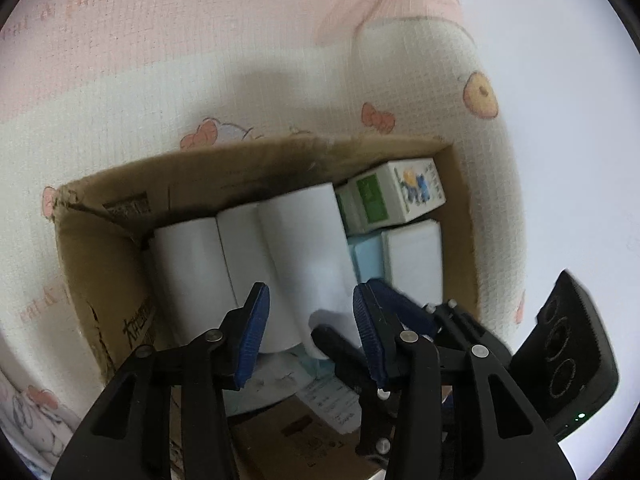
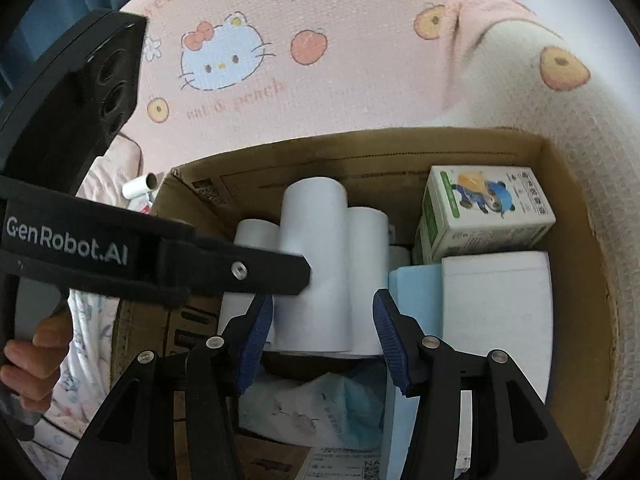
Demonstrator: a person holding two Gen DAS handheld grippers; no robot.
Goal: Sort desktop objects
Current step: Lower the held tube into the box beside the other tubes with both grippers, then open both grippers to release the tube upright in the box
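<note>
Your left gripper (image 1: 310, 320) hangs over the cardboard box (image 1: 100, 264), its blue pads parted about halfway with nothing clamped between them. The tall white roll (image 1: 308, 248) lies just beyond and between the pads, though the view does not settle whether either pad touches it. To its left lie two more white rolls (image 1: 192, 264), side by side against the box wall. Your right gripper (image 2: 322, 330) also stands partly open and holds nothing; the same tall roll (image 2: 316, 264) sits in the gap ahead of its fingertips. Further right in the box lie a pale blue box (image 2: 414, 284), a plain white box (image 2: 498, 312) and, behind them, a green-and-white carton with a cartoon figure (image 2: 486, 210). The cardboard box rests on a pink cartoon-print blanket (image 2: 340, 80).
</note>
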